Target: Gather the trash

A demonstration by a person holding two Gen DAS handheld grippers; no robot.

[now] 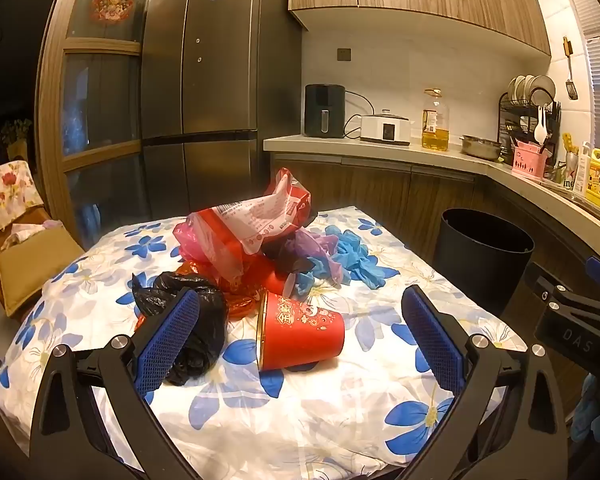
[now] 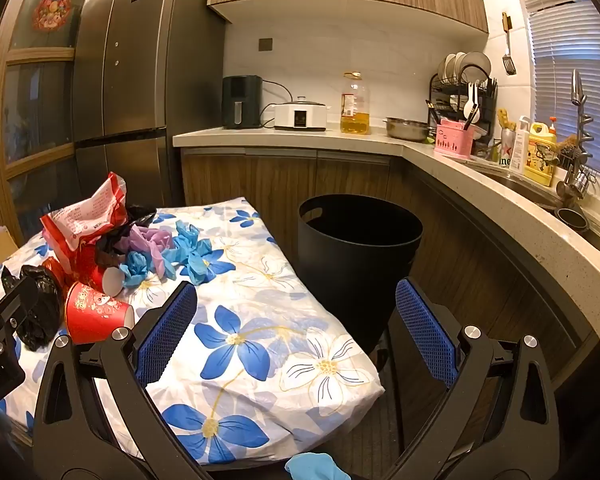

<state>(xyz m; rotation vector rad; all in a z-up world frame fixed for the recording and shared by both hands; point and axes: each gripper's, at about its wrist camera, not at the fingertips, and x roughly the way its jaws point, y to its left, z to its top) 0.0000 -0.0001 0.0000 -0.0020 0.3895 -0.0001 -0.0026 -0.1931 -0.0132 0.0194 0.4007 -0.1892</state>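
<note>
A pile of trash lies on the flower-cloth table (image 1: 300, 412): a red paper cup (image 1: 300, 334) on its side, a black plastic bag (image 1: 192, 324), a red and white snack bag (image 1: 248, 220), blue gloves (image 1: 352, 256) and a purple glove (image 1: 316, 246). My left gripper (image 1: 300, 340) is open, its pads either side of the red cup and just short of it. My right gripper (image 2: 296, 332) is open and empty over the table's right edge (image 2: 340, 320), in front of the black bin (image 2: 356, 248). The cup (image 2: 96, 312) and the pile also show at the left of the right wrist view.
The black bin (image 1: 480, 256) stands on the floor right of the table. A counter (image 2: 480, 184) with appliances, an oil bottle (image 2: 354, 104), dish rack and sink curves behind it. A fridge (image 1: 216, 60) stands behind the table, a chair (image 1: 24, 248) at left. A blue glove (image 2: 312, 466) lies below.
</note>
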